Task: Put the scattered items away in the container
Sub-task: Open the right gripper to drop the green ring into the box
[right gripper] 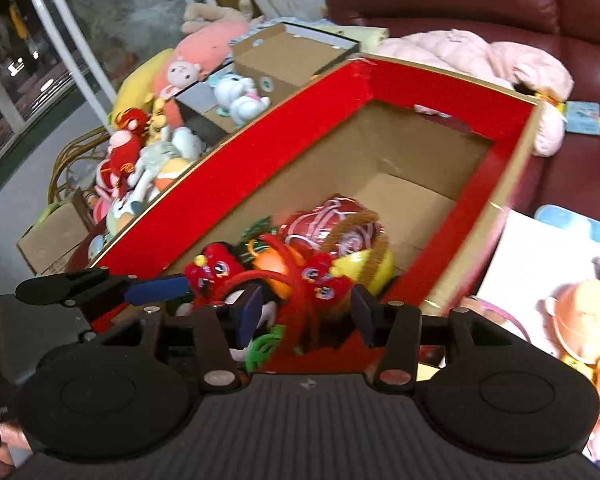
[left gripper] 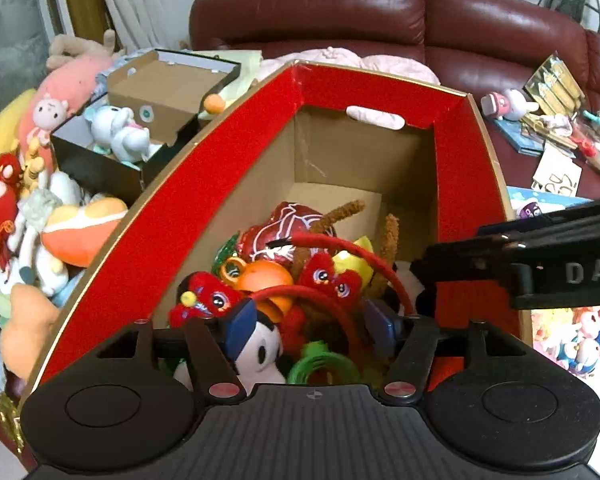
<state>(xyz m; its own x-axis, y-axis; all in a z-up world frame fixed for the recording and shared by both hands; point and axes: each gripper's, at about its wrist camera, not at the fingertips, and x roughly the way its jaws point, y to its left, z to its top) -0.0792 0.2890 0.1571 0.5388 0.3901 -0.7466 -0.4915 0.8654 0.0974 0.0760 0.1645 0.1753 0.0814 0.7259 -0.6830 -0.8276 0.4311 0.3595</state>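
A large cardboard box with a red-lined rim [left gripper: 228, 168] [right gripper: 260, 152] holds several toys. Among them are a red foil ball [left gripper: 296, 228] [right gripper: 336, 224], an orange toy [left gripper: 268, 276], a panda plush [left gripper: 264, 348] and a green ring [left gripper: 324, 364]. A red headband with lion plushes [left gripper: 340, 240] [right gripper: 260, 276] lies on top of them. My left gripper [left gripper: 310, 328] hovers over the box's near end, open, its blue pads apart from the headband below. My right gripper [right gripper: 306, 312] is open just beside it; the red hoop runs between its pads without touching them. Its black body [left gripper: 540, 264] shows at the right.
A black shoe box with a white plush [left gripper: 120, 136] and a pile of soft toys [left gripper: 40, 220] crowd the box's left side. A dark red sofa [left gripper: 380, 12] with a pink blanket [right gripper: 480, 60] stands behind. Books and small toys [left gripper: 560, 128] [right gripper: 584, 320] lie at the right.
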